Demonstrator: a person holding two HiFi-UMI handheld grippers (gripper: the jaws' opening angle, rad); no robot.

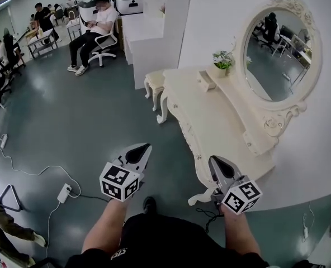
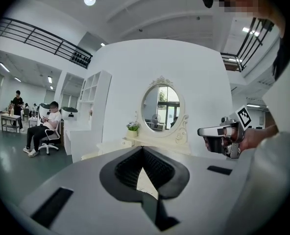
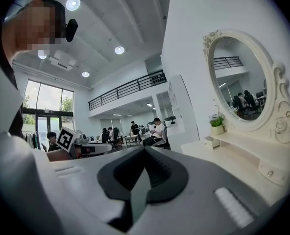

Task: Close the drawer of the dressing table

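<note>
The cream dressing table point(image 1: 210, 116) stands against the white wall at the right of the head view, with an oval mirror point(image 1: 277, 52) above it. Its drawer fronts run along the near edge, and I cannot tell whether one stands out. My left gripper point(image 1: 140, 149) hangs shut over the green floor, left of the table. My right gripper point(image 1: 217, 162) is shut by the table's near corner, and neither gripper holds anything. The left gripper view has its shut jaws point(image 2: 143, 148) facing the table point(image 2: 135, 142). The right gripper view has shut jaws point(image 3: 145, 150) alongside the table top point(image 3: 233, 153).
A potted plant point(image 1: 223, 60) and a small box point(image 1: 206, 81) sit on the table's far end. A cream stool point(image 1: 153, 82) stands beyond it, by a white shelf unit point(image 1: 154, 27). A seated person point(image 1: 95, 29) is at the back. Cables and a power strip point(image 1: 64, 192) lie on the floor at left.
</note>
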